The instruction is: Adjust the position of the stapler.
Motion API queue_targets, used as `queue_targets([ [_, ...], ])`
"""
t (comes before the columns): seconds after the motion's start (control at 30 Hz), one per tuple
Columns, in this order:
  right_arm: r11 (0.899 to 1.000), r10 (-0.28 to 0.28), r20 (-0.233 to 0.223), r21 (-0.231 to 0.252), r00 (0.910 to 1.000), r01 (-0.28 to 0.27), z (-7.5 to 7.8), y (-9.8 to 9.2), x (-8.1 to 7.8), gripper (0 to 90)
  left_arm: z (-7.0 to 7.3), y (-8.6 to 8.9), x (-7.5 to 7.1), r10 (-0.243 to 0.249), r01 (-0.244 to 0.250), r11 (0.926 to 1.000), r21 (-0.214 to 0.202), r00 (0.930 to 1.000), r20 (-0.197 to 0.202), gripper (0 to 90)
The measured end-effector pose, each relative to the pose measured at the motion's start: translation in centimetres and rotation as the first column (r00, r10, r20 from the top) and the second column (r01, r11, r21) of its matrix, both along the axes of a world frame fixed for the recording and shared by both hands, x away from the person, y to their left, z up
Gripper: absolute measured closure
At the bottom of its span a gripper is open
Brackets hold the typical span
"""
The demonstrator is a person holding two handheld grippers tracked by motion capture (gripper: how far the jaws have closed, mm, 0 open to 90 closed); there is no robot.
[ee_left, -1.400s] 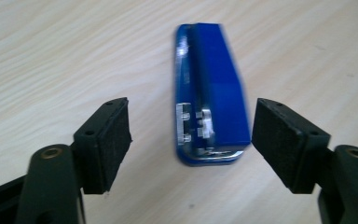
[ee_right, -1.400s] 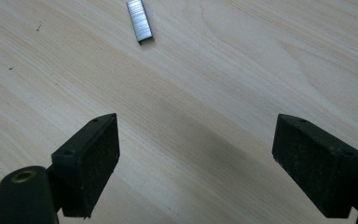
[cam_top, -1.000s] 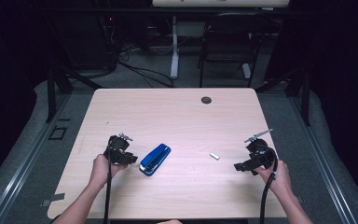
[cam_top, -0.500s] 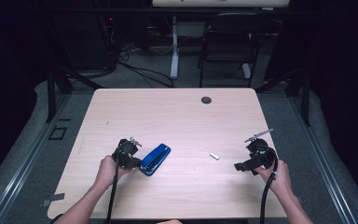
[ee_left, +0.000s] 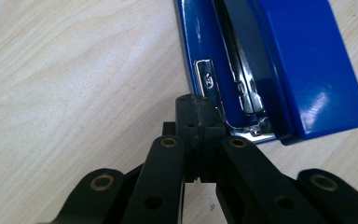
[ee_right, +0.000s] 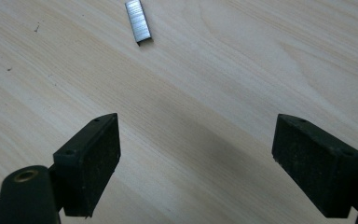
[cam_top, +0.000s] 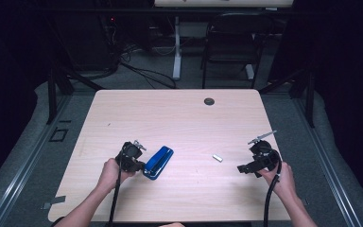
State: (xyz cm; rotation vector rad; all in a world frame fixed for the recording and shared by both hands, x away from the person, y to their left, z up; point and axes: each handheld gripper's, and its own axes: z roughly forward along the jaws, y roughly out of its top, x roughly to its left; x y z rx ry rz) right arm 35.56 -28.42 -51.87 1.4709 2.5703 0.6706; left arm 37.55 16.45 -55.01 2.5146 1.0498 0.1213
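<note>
Glossy blue stapler [ee_left: 279,70] with bright chrome metal along its open edge, sitting on the pale, light-grained wood table [cam_top: 179,118]. Both grippers matte black: left gripper [ee_left: 199,116], right gripper [ee_right: 196,163]. Small silver staple strip [ee_right: 137,21]. Dark round grommet [cam_top: 209,101] at the far edge.

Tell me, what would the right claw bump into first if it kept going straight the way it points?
Probably the small strip of staples lying on the table. The open right claw points roughly toward it, with bare wood between; the line may pass slightly beside it.
</note>
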Motion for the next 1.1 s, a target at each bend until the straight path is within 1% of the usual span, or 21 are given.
queue_targets([
  [0.1,1.000,0.000,0.000,-0.002,1.0000,0.000,0.0,0.0,0.0,14.8,0.1,-0.1,-0.1,-0.005,0.005,1.0000,-0.007,0.9999,-0.010,90.0],
  [0.2,1.000,-0.003,0.002,-0.001,1.0000,0.003,0.0,0.0,0.0,14.7,0.1,-0.1,-0.2,-0.005,0.005,1.0000,-0.005,1.0000,-0.006,90.0],
  [0.3,1.000,-0.002,0.000,-0.002,1.0000,0.002,0.0,0.1,0.0,14.8,0.0,-0.1,-0.2,-0.006,0.005,0.9998,-0.017,0.9998,-0.016,90.0],
  [0.33,1.000,-0.002,-0.001,-0.002,1.0000,0.002,0.0,0.1,0.0,14.8,0.0,-0.1,-0.2,-0.015,0.015,0.9996,-0.024,0.9996,-0.023,90.0],
  [0.37,1.000,-0.002,-0.001,-0.001,1.0000,0.002,0.0,0.1,0.0,14.8,0.0,-0.2,-0.3,-0.019,0.018,0.9994,-0.030,0.9996,-0.022,90.0],
  [0.5,1.000,0.000,-0.006,0.000,1.0000,0.000,0.0,0.1,0.0,14.8,0.1,-0.5,-0.5,-0.030,0.030,0.9991,-0.031,0.9995,-0.012,90.0],
  [0.53,1.000,0.000,-0.009,0.000,1.0000,0.000,0.0,0.1,0.0,14.8,0.2,-0.6,-0.6,-0.030,0.030,0.9988,-0.038,0.9995,-0.013,90.0],
  [0.7,1.000,0.003,-0.008,-0.008,1.0000,-0.003,0.0,0.1,0.0,14.9,0.2,-0.6,-0.6,-0.029,0.028,0.9987,-0.042,0.9995,-0.015,90.0],
  [0.73,1.000,-0.015,0.003,0.004,0.9999,0.015,-0.1,0.2,0.0,14.9,0.1,-0.6,-0.6,-0.026,0.025,0.9985,-0.048,0.9995,-0.017,90.0],
  [0.77,1.000,-0.015,0.003,0.004,0.9999,0.015,-0.1,0.2,0.0,14.9,0.1,-0.6,-0.6,-0.026,0.025,0.9985,-0.048,0.9995,-0.017,90.0],
  [0.8,1.000,-0.006,-0.002,-0.008,1.0000,0.006,0.0,0.2,0.0,14.9,0.1,-0.6,-0.6,-0.029,0.027,0.9981,-0.055,0.9993,-0.022,90.0],
  [0.87,1.000,-0.005,-0.002,-0.008,1.0000,0.005,0.0,0.2,0.0,14.9,0.1,-0.7,-0.7,-0.034,0.033,0.9979,-0.057,0.9991,-0.024,90.0],
  [0.9,1.000,0.017,-0.013,-0.013,0.9998,-0.018,0.0,0.1,0.1,14.9,0.1,-0.9,-0.8,-0.037,0.036,0.9977,-0.057,0.9990,-0.024,90.0],
  [0.93,1.000,0.012,-0.011,-0.008,0.9999,-0.012,0.0,0.1,0.1,14.9,0.1,-0.9,-0.8,-0.039,0.037,0.9973,-0.063,0.9988,-0.028,90.0],
  [0.97,1.000,0.001,-0.004,0.000,1.0000,-0.001,-0.1,0.2,0.1,14.9,0.1,-1.0,-0.8,-0.046,0.045,0.9975,-0.054,0.9987,-0.024,90.0],
  [1.1,1.000,0.001,-0.004,-0.002,1.0000,-0.001,-0.1,0.2,0.1,14.9,0.2,-1.1,-0.9,-0.046,0.045,0.9974,-0.056,0.9988,-0.016,90.0],
])
